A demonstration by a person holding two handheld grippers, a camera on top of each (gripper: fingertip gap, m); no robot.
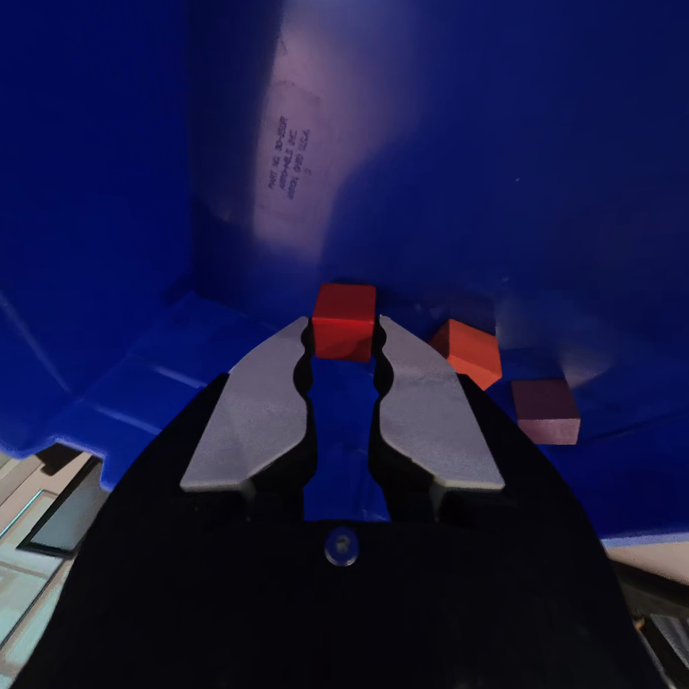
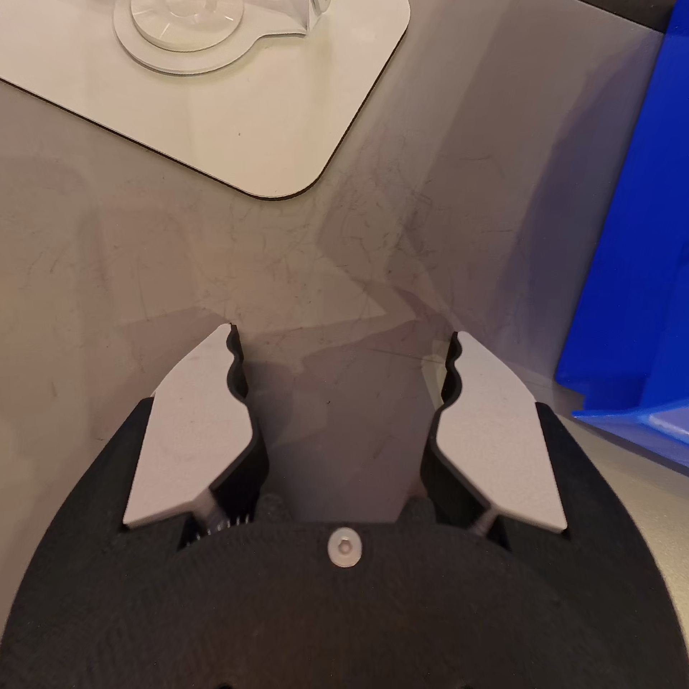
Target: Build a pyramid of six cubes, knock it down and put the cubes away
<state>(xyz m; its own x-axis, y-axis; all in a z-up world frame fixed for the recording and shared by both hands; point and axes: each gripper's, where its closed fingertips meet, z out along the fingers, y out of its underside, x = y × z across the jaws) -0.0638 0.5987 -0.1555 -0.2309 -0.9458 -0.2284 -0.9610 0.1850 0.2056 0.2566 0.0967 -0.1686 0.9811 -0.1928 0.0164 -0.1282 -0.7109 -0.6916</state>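
Left gripper (image 1: 343, 322) is reached into the blue bin (image 1: 112, 186) with its fingers (image 1: 261, 391) narrowed around a red cube (image 1: 343, 322), which sits between the fingertips — the pads look pressed on both its sides, so it reads as pinched. Whether the cube rests on the bin floor or is lifted off it cannot be told. Two more cubes lie on the bin floor just right of it: an orange cube (image 1: 469, 352) and, nearer the camera, a purple cube (image 1: 546, 410).

Right gripper (image 2: 343, 332) hovers over the grey table (image 2: 149, 279) with fingers spread wide and nothing between them. The bin's outer wall shows at the right edge of that view; a white mat (image 2: 223, 112) with a clear plastic piece (image 2: 186, 30) lies farther off.

No pyramid is visible anywhere, and no cubes on the table in view. Judgement: either early, pulling cubes out to build, or late, putting them away — the pictures alone don't settle it. Only three of the six cubes are seen; the other three are out of view.
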